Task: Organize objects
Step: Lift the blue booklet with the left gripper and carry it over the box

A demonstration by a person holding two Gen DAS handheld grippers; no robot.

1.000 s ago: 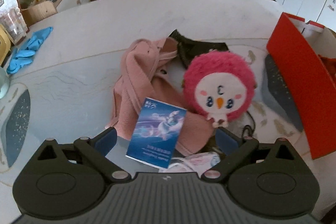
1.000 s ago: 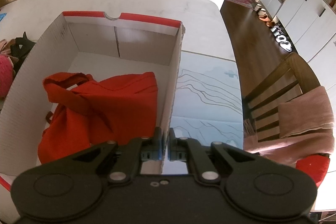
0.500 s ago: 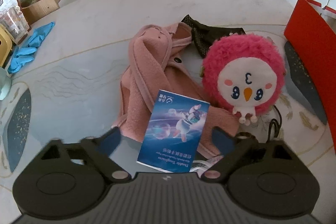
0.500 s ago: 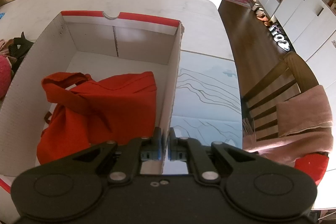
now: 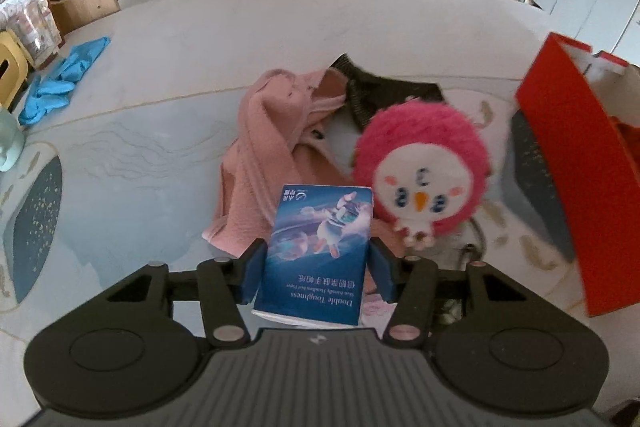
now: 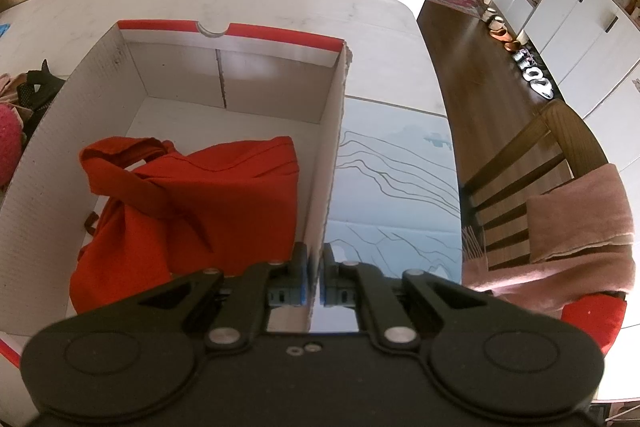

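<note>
On the desk (image 5: 168,39), from left to right: blue gloves (image 5: 60,79) near the far left edge, a crumpled pink garment (image 5: 272,147) at centre, the blue tissue pack (image 5: 320,251) lying partly over the garment's near edge, a pink plush toy (image 5: 420,175) just beside it, and the red cardboard box (image 5: 568,163) at the right.

The left gripper (image 5: 318,269) has its jaws closing on the tissue pack, one pad at each long side (the pads appear to meet the pack's edges, though contact is hard to confirm).

Handling judgement: the pack is light and soft, with a smooth film wrapper that may slip. Hold it across its narrow width, near mid-length; firm pressure will dent it but should not damage it.

The right gripper (image 6: 314,277) has its jaws pinched narrowly on the right-hand wall of the box, steadying it. Inside lies a red cloth bag (image 6: 188,215), with free floor toward the far wall.
</note>
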